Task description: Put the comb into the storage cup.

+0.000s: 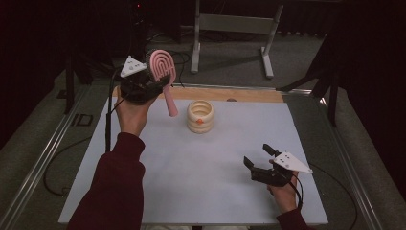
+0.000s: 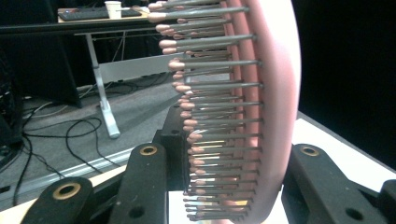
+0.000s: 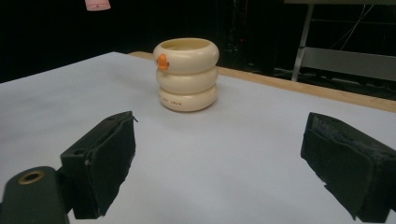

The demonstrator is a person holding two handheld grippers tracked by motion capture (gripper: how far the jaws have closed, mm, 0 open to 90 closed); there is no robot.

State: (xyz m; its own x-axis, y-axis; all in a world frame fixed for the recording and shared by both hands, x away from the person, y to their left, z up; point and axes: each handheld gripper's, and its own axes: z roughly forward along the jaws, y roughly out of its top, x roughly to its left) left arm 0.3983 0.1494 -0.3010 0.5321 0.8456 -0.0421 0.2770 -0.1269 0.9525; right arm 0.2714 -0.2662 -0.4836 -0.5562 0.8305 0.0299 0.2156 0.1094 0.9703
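Pink hairbrush (image 1: 163, 72) is off the table, clamped by its head in the left gripper (image 1: 152, 82), handle hanging down left of the cream ringed holder (image 1: 200, 115). Pick-up looks done; placing it in the holder probably remains. Right gripper (image 1: 259, 157) rests empty, jaws apart, near the table's (image 1: 191, 167) front edge.

Left tongs (image 1: 160, 84) raised and clamped; right tongs (image 1: 258, 155) rest low, agape.
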